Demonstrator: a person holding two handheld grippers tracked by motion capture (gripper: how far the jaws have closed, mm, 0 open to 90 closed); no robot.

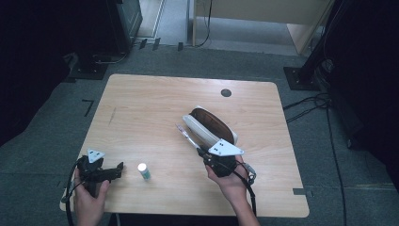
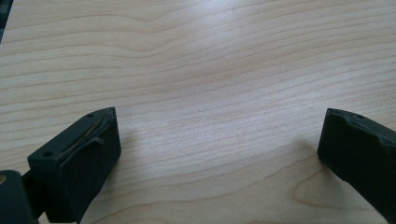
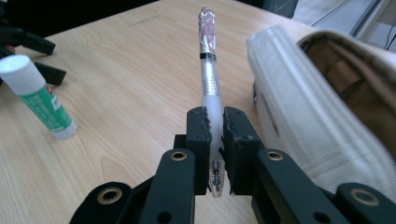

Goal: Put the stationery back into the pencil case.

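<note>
Clearly the right gripper (image 3: 214,122) holds the pen (image 3: 209,70) pinched near its tip, beside the open pencil case (image 3: 299,102); the person should keep it level, steering toward the opening. Left gripper (image 2: 219,140) fingers gape wide.

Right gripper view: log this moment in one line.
right gripper: shut on pen | pouch: open, beside | left gripper: open, empty

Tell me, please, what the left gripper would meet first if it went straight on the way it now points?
Probably nothing soon: ahead of the open left gripper lies bare light wooden table. The white-capped green glue stick seems to stand off that line, though depth is unclear.
</note>
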